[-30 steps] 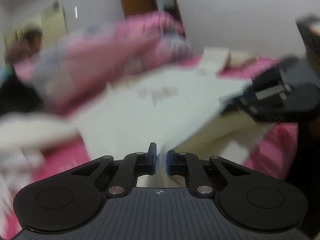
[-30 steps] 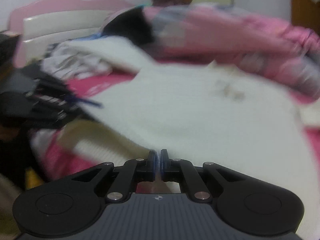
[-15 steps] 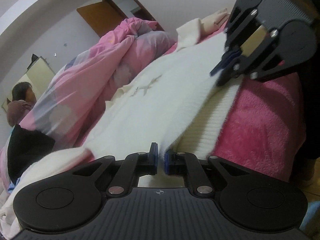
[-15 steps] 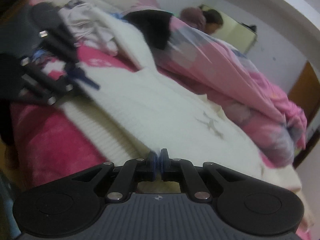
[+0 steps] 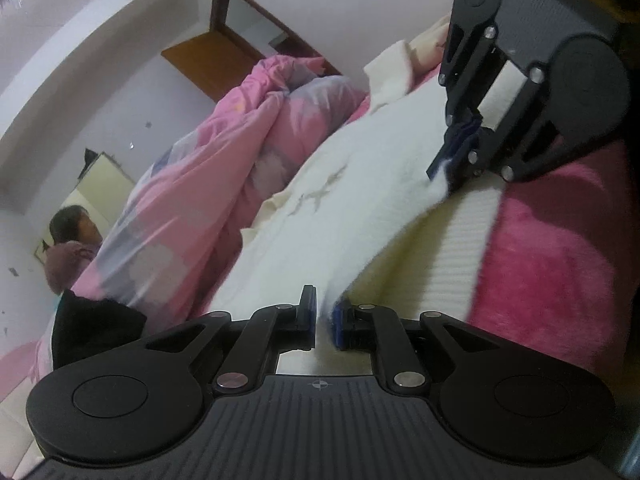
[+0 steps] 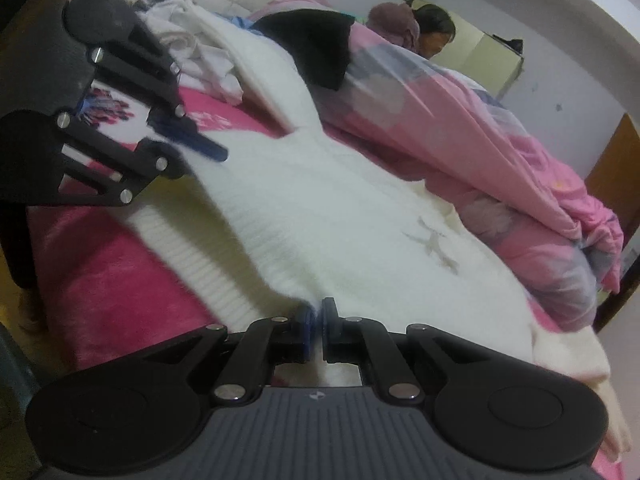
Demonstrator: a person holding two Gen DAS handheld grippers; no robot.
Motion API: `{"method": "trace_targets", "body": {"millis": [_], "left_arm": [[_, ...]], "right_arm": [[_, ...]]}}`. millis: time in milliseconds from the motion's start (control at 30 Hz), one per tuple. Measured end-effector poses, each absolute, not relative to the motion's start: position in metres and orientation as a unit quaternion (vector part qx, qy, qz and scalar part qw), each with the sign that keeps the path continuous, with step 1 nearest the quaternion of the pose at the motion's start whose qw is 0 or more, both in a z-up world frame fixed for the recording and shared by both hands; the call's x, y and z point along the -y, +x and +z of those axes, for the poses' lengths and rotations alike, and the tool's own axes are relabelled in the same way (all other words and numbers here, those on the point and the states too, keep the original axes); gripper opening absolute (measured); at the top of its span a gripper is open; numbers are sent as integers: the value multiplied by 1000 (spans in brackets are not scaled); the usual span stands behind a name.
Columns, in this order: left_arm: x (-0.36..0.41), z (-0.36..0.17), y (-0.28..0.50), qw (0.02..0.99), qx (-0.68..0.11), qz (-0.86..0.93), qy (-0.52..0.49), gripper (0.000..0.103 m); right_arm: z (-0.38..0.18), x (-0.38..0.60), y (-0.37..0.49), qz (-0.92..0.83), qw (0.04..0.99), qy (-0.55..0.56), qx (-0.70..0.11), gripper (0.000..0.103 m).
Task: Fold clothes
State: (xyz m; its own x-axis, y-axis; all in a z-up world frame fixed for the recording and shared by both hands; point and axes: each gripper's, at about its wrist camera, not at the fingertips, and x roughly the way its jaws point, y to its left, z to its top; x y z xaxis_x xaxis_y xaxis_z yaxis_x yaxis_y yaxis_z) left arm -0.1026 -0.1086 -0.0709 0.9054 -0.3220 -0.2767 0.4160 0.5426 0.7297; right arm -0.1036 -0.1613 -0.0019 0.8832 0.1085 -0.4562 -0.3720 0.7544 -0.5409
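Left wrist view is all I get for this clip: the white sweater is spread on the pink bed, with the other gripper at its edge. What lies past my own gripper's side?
Observer: The right wrist view shows a pile of crumpled light clothes on the bed beyond the left gripper.
Operator: Does the sweater reach it?
Observer: One sleeve of the white sweater runs up toward that pile, beside a black garment.
Operator: And the right gripper's hold?
Observer: The right gripper has its fingers shut on the sweater's near edge.
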Motion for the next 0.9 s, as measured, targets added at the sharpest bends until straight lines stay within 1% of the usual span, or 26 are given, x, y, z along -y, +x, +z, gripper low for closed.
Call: {"method": "trace_targets", "body": {"millis": [233, 367, 433, 633, 733, 833, 900], "left_arm": [[116, -78, -89, 869, -12, -177, 463, 11], [114, -81, -100, 858, -21, -205, 470, 10], [106, -77, -108, 857, -38, -228, 460, 10], [95, -78, -116, 849, -44, -251, 464, 9], [93, -73, -114, 849, -50, -257, 458, 9], [91, -68, -114, 852, -60, -266, 448, 12], [90, -66, -115, 853, -67, -273, 440, 16]], "right_arm": [[-15, 155, -78, 69, 916, -357, -172, 4], [-21, 155, -78, 55, 912, -375, -158, 4], [-21, 156, -84, 62, 910, -378, -157, 4], [-15, 173, -120, 106, 912, -357, -174, 4], [-4, 178, -132, 110, 920, -325, -187, 6], [15, 190, -145, 119, 930, -283, -203, 7], [29, 200, -150, 135, 941, -229, -212, 7]]}}
